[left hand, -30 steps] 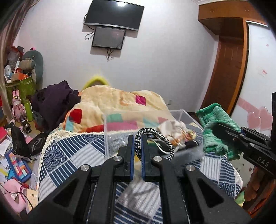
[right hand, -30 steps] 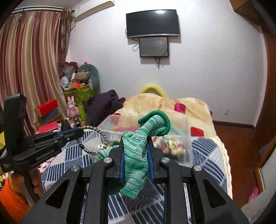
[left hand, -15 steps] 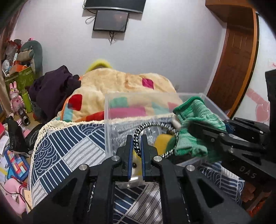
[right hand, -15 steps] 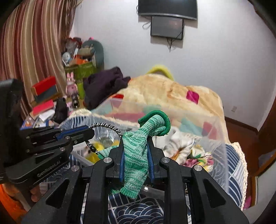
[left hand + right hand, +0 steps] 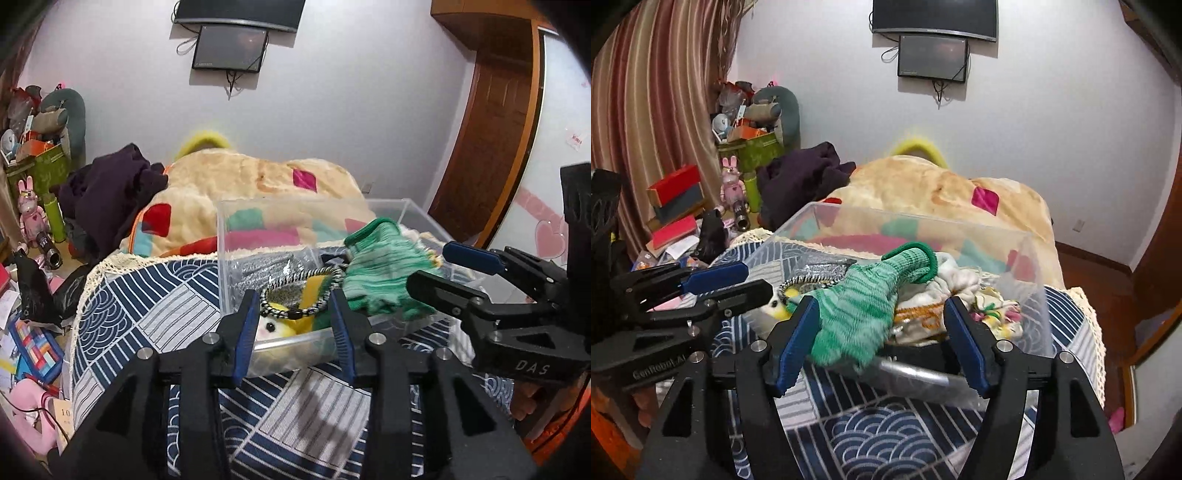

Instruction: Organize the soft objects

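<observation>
We're opening both: left gripper releases the braided loop, right gripper releases the green sock. Both sit over the clear bin's near edge, among cloth items.

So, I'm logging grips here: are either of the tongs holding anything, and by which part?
Nothing is gripped. The left tongs are opening around the braided loop, and the right tongs are opening with the green glove lying loose between them, over the clear box.
</observation>
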`<state>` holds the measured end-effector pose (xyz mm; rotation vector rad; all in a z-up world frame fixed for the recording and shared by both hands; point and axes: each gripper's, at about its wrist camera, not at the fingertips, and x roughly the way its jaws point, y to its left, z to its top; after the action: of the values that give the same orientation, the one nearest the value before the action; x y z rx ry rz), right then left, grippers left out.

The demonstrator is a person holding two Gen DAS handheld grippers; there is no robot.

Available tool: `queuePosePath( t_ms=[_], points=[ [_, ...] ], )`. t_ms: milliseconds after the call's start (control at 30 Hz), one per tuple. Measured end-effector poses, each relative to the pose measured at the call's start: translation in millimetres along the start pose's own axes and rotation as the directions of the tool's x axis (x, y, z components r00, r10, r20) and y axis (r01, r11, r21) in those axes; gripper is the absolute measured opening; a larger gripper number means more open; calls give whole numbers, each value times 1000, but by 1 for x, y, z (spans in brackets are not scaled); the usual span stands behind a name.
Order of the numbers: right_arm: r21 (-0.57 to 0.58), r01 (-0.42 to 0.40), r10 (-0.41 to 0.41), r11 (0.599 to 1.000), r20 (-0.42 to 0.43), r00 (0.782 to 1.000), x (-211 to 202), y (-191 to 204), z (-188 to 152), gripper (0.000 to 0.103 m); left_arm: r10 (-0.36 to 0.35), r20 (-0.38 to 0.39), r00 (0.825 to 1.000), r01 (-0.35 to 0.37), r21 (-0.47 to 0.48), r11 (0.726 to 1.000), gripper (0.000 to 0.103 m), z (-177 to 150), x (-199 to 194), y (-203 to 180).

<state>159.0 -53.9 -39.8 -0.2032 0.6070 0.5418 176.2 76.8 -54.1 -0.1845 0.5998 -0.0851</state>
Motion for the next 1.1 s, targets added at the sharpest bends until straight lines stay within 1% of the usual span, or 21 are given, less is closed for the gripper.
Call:
queuePosePath(
  t_ms=[167, 300, 367, 433, 467, 500, 533, 633, 700, 800, 867, 933, 1067, 1100],
  points=[
    [12, -14, 12, 1000, 97, 995, -41, -2, 5, 67, -16, 81, 997, 14, 22, 1000, 39, 6, -40, -13],
    [17, -29, 25, 999, 179, 984, -76, 0, 9, 67, -42, 147, 988, 36, 43, 998, 39, 9, -75, -25],
    [21, -40, 35, 999, 215, 976, -93, 0, 9, 69, -54, 177, 983, 44, 56, 997, 44, 9, -92, -32],
    [25, -49, 41, 999, 258, 965, -110, 1, 7, 76, -56, 206, 977, 43, 71, 997, 55, 8, -106, -39],
    [24, -48, 40, 999, 270, 962, -113, 2, 6, 81, -55, 223, 973, 37, 82, 996, 58, 7, -114, -42],
    [21, -46, 38, 999, 288, 957, -120, 4, 4, 83, -51, 242, 969, 28, 97, 995, 65, 6, -123, -47],
    [17, -47, 40, 999, 296, 954, -123, 7, 2, 83, -48, 253, 966, 22, 103, 994, 76, 4, -128, -50],
    [8, -27, 23, 1000, 311, 950, -130, 14, -3, 85, -37, 298, 954, 5, 106, 994, 90, -2, -147, -57],
    [7, -12, 9, 1000, 319, 948, -133, 17, -6, 94, -38, 306, 951, 7, 101, 995, 94, -5, -154, -58],
    [20, -10, 3, 1000, 337, 941, -136, 19, -14, 101, -39, 308, 951, 10, 94, 996, 96, -10, -159, -58],
    [23, -9, 1, 1000, 344, 939, -139, 21, -19, 102, -30, 310, 950, 0, 97, 995, 97, -14, -160, -60],
    [28, 13, -21, 1000, 349, 937, -140, 23, -22, 103, -13, 319, 948, -19, 99, 995, 99, -18, -162, -61],
    [43, 13, -27, 999, 348, 937, -142, 21, -28, 103, -24, 320, 947, -7, 96, 995, 100, -27, -165, -60],
    [48, 13, -29, 999, 347, 937, -142, 20, -28, 103, -19, 322, 946, -13, 98, 995, 100, -29, -165, -61]
  ],
)
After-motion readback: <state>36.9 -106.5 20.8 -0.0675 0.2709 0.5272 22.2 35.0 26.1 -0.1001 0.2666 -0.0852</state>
